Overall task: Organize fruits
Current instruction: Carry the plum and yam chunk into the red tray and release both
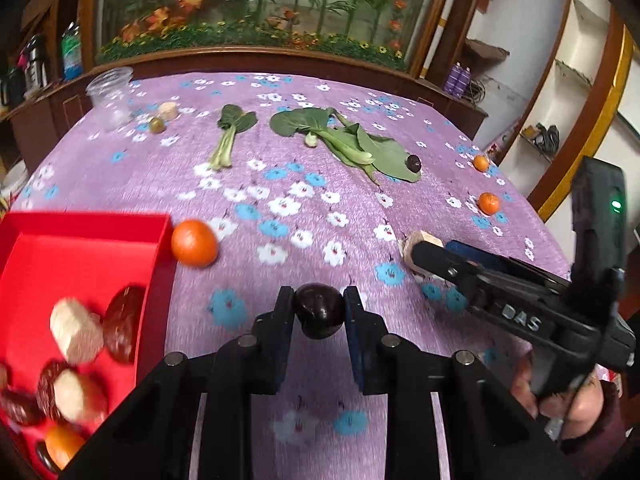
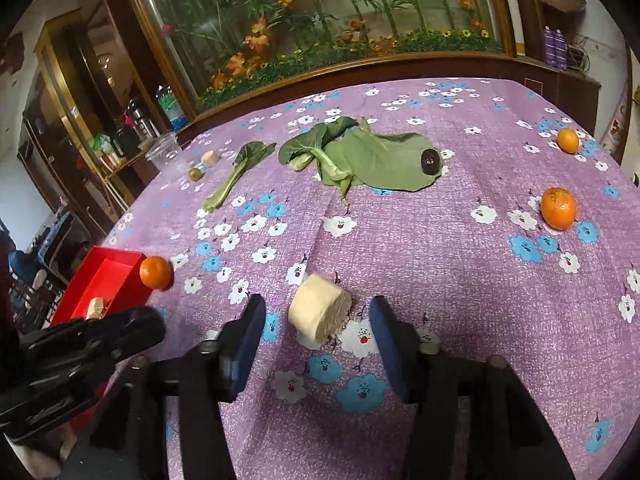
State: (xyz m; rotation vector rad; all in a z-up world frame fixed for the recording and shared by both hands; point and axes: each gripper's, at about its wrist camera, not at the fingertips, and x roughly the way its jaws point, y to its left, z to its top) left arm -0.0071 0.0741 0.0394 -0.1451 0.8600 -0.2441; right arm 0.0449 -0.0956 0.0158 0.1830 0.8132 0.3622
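My left gripper is shut on a dark purple round fruit, held above the cloth, right of the red box. The box holds several dark fruits and pale chunks. An orange lies against the box's right wall; it also shows in the right wrist view. My right gripper is open with its jaws on either side of a pale cut chunk on the cloth. Two more oranges lie at the right. Another dark fruit rests on a green leaf.
Leafy greens lie across the middle of the purple flowered tablecloth. A clear plastic cup, a small green fruit and a pale chunk are at the far left. A glass cabinet stands behind the table.
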